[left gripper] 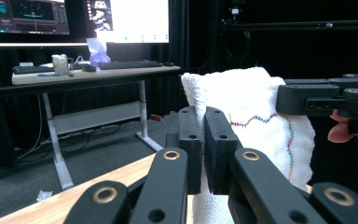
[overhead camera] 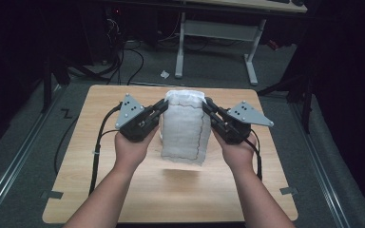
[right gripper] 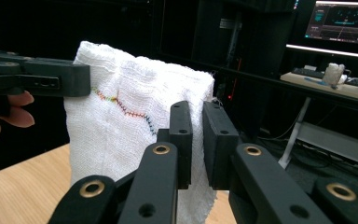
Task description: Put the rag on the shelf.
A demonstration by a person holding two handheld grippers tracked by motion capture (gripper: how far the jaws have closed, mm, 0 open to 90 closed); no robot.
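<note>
Jaws of left gripper [overhead camera: 160, 107] and right gripper [overhead camera: 208, 105] pinched on towel [overhead camera: 184, 128] top corners above counter [overhead camera: 171, 190]: keep grips level, equal tension, hem clear.

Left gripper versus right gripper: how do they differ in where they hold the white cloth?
The left gripper pinches the white cloth's upper left corner and points rightward; the right gripper pinches the upper right corner and points leftward. Both are shut on the cloth, level with each other, holding it hanging above the table.

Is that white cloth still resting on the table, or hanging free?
Apart. In the high view the cloth hangs between both tools, its shadow on the table below.
</note>
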